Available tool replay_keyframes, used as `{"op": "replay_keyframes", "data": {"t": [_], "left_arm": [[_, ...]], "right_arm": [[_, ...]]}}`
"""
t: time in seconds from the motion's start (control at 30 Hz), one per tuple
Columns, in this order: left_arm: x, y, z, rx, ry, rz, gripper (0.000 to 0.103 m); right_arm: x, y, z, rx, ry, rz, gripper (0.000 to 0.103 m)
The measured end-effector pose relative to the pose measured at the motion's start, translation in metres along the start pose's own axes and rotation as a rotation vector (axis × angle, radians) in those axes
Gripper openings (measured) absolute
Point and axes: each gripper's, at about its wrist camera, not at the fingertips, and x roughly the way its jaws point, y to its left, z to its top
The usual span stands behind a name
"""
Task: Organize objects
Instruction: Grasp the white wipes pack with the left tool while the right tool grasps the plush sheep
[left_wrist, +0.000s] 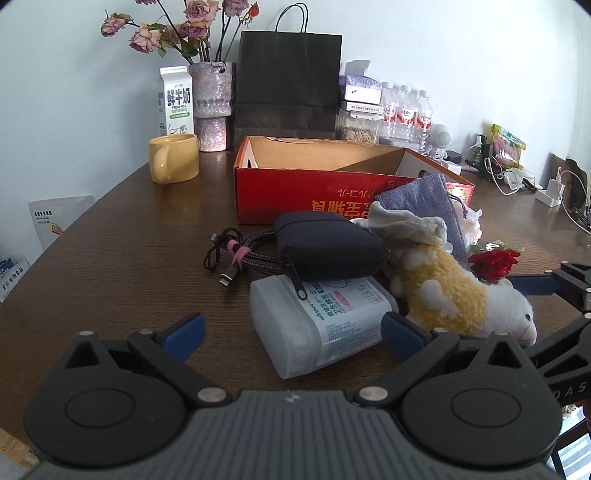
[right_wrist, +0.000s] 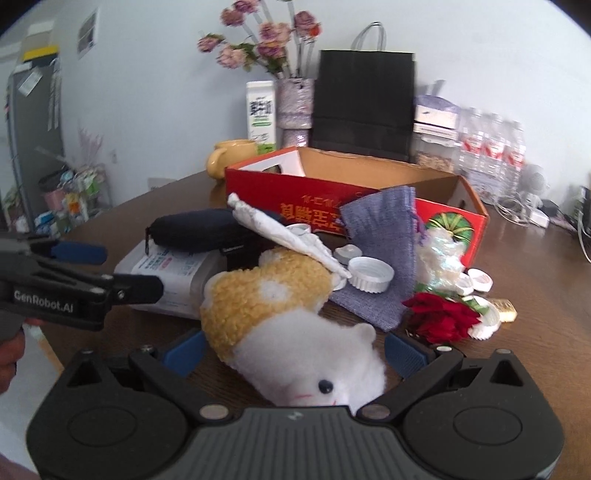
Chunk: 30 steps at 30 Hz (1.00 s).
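A pile lies on the brown table in front of an open red cardboard box (left_wrist: 295, 192) (right_wrist: 332, 199). In it are a white wipes pack (left_wrist: 317, 321) (right_wrist: 166, 273), a dark zip pouch (left_wrist: 325, 247) (right_wrist: 195, 229), a bundled cable (left_wrist: 236, 254), a yellow-and-white plush sheep (left_wrist: 450, 299) (right_wrist: 288, 321), a grey-blue cloth bag (right_wrist: 380, 251) and a red rose (right_wrist: 439, 317). My left gripper (left_wrist: 291, 332) is open, its fingers either side of the wipes pack. My right gripper (right_wrist: 291, 350) is open, its fingers either side of the sheep's head.
A yellow mug (left_wrist: 173, 158), milk carton (left_wrist: 175, 101), flower vase (left_wrist: 212, 107), black paper bag (left_wrist: 288, 81) and water bottles (left_wrist: 406, 110) stand behind the box. White bottle caps (right_wrist: 369, 275) lie right of the sheep. Cables and chargers (left_wrist: 517, 177) lie far right.
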Motion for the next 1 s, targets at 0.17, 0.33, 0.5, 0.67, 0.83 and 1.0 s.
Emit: {"op": "replay_keyframes", "data": {"t": [0.17, 0.33, 0.5, 0.67, 0.83, 1.0], "left_arm": [[0.011, -0.005, 0.007, -0.002, 0.011, -0.019, 0.103], [0.023, -0.015, 0.013, -0.011, 0.028, -0.025, 0.103], [0.038, -0.02, 0.014, -0.037, 0.063, 0.011, 0.103], [0.048, -0.019, 0.012, -0.075, 0.09, 0.027, 0.103], [0.047, -0.016, 0.006, -0.085, 0.075, 0.019, 0.102], [0.039, -0.013, 0.001, -0.066, 0.061, 0.028, 0.101]], "right_arm": [[0.013, -0.009, 0.007, -0.036, 0.021, 0.073, 0.103], [0.021, -0.018, 0.01, -0.034, 0.03, 0.161, 0.096], [0.03, -0.024, 0.01, -0.005, 0.062, 0.215, 0.077], [0.03, -0.023, 0.007, 0.003, 0.044, 0.224, 0.075], [0.03, -0.022, 0.006, 0.003, 0.035, 0.22, 0.074], [0.03, -0.02, 0.004, -0.006, 0.022, 0.21, 0.071]]}}
